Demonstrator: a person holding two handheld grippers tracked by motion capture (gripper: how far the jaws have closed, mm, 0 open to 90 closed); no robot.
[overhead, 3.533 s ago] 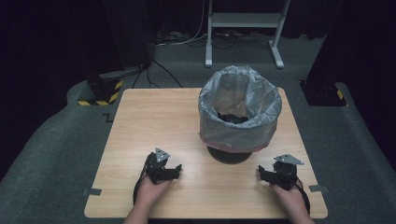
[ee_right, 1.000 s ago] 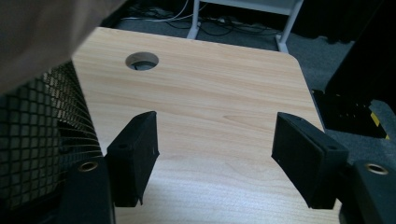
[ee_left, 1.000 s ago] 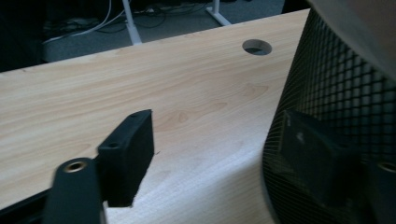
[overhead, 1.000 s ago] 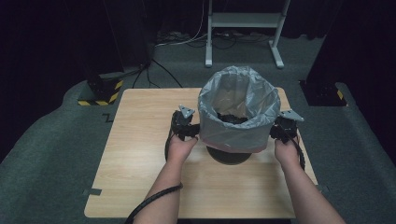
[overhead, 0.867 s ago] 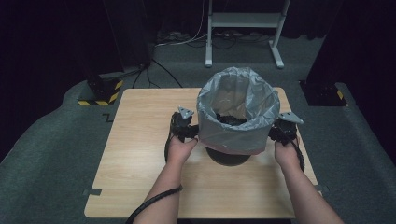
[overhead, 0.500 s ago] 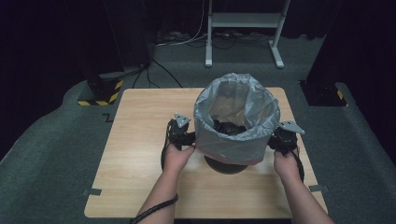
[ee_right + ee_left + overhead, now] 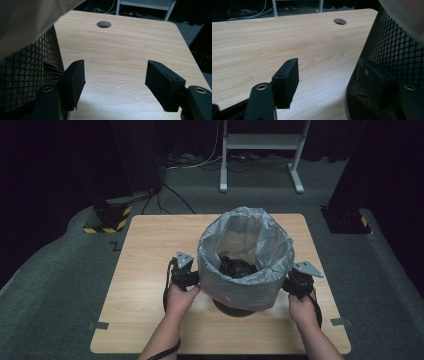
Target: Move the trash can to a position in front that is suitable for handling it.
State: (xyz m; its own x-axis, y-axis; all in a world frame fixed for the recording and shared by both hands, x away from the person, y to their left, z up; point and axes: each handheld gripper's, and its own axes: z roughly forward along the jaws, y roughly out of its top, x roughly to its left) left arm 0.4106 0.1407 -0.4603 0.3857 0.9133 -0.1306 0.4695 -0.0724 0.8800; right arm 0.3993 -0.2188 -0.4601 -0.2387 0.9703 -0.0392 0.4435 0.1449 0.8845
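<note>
On the desk (image 7: pixel 150 270), toward my side and a bit right of centre, stands the black mesh bin (image 7: pixel 235 307) w/ a grey plastic liner (image 7: pixel 245 255) folded over its rim; dark stuff lies crumpled inside the liner. I've got one claw on each side of it. My left claw (image 7: pixel 192 279) sits at the bin's left flank, my right claw (image 7: pixel 290 284) at its right flank, both low, under the liner's overhang. In the left gripper view the left claw (image 7: pixel 329 85) is open: one jaw hangs free above bare wood, the other lies against the mesh wall (image 7: pixel 387 55), touching or v. nearly so, can't tell which. Nothing is pinched between them. Same story mirrored in the right gripper view: right claw (image 7: pixel 115 80) open, one jaw just beside the mesh (image 7: pixel 27 70), the other out over bare desk, gap between them empty apart from wood grain. So neither claw grips the bin; each just flanks it w/ an inner jaw at the wall. The liner's edge droops into the top corner of both gripper views. A round cable hole (image 7: pixel 103 24) shows in the desk top beyond the bin. Past the desk's far edge, on the grey floor, stands a white metal frame (image 7: pixel 260 150) w/ loose cables near it.
</note>
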